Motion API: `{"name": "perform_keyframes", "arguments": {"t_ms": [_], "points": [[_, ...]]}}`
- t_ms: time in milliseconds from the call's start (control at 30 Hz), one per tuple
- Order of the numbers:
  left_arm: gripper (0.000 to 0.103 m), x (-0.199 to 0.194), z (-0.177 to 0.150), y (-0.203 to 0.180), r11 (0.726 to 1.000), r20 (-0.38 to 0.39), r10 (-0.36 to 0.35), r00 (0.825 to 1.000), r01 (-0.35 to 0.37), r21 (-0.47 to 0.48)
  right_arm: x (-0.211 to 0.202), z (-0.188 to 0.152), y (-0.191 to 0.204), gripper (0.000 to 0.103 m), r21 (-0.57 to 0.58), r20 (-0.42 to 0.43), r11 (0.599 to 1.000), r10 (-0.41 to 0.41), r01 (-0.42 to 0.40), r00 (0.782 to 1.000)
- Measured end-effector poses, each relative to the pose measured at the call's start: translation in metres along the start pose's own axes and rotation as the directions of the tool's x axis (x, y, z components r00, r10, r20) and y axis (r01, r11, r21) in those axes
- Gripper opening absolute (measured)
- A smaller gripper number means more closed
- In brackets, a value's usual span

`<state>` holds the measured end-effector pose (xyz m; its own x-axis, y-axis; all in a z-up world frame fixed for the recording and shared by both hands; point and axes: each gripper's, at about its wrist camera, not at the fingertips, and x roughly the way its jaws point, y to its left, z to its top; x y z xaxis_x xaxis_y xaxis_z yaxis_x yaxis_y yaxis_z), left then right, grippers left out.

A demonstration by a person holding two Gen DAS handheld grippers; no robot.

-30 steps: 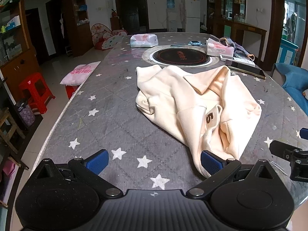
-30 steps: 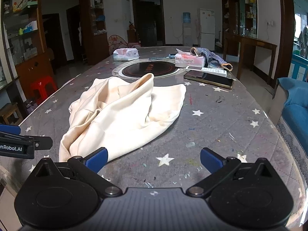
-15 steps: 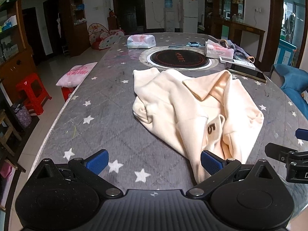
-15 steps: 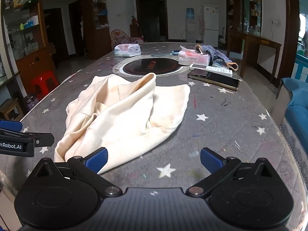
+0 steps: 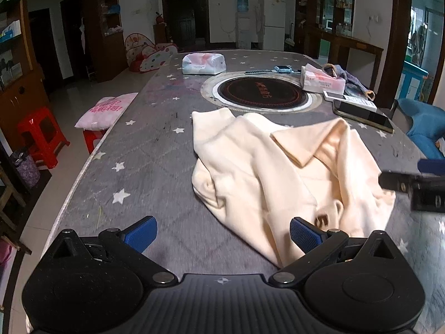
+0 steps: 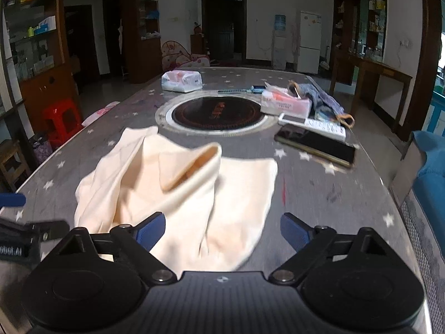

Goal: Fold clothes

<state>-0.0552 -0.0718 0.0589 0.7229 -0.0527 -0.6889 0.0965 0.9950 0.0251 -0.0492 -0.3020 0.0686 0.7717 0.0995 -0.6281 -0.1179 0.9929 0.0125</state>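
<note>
A cream polo shirt (image 5: 281,175) with a collar and a dark "5" lies crumpled on the grey star-patterned table (image 5: 155,150). It also shows in the right wrist view (image 6: 178,189). My left gripper (image 5: 222,232) is open and empty at the shirt's near left edge, its right fingertip (image 5: 304,233) over the fabric. My right gripper (image 6: 222,229) is open and empty above the shirt's near hem. Each gripper shows at the other view's edge, the right one (image 5: 414,186) and the left one (image 6: 25,236).
A round inset cooktop (image 5: 260,91) lies behind the shirt. Tissue packs (image 5: 203,64) (image 6: 285,103), a phone (image 6: 315,144), a remote (image 6: 313,123) and blue cloth (image 6: 325,100) lie at the far and right side. Red stools (image 5: 41,136) stand left, a blue chair (image 6: 429,172) right.
Both grippers have moved forward toward the shirt, which now lies closer and larger in both views. The shirt itself has not moved. Both grippers stay open.
</note>
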Motion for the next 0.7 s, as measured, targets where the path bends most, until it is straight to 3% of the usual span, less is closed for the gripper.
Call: {"name": "perform_keyframes", "arguments": {"t_ms": [133, 233, 400, 533, 700], "points": [[0.103, 0.008, 0.008, 0.006, 1.000, -0.005, -0.004, 1.000, 0.004, -0.020, 0.022, 0.021, -0.002, 0.077, -0.003, -0.006, 1.000, 0.005, -0.005, 1.000], [0.103, 0.013, 0.015, 0.008, 1.000, -0.002, -0.004, 1.000, 0.004, -0.022, 0.045, 0.036, -0.005, 0.061, 0.004, -0.030, 1.000, 0.022, -0.022, 0.999], [0.103, 0.024, 0.031, 0.007, 1.000, 0.006, 0.009, 1.000, -0.008, -0.017, 0.079, 0.048, -0.006, 0.056, -0.016, -0.072, 1.000, 0.024, -0.025, 0.997], [0.103, 0.035, 0.050, 0.003, 1.000, 0.014, 0.008, 1.000, -0.007, -0.028, 0.100, 0.052, -0.008, 0.043, -0.027, -0.106, 0.998, 0.046, -0.049, 0.993], [0.103, 0.054, 0.076, -0.010, 1.000, 0.033, 0.006, 0.999, -0.005, -0.009, 0.107, 0.051, -0.015, 0.012, -0.019, -0.114, 0.997, 0.070, -0.072, 0.991]]}}
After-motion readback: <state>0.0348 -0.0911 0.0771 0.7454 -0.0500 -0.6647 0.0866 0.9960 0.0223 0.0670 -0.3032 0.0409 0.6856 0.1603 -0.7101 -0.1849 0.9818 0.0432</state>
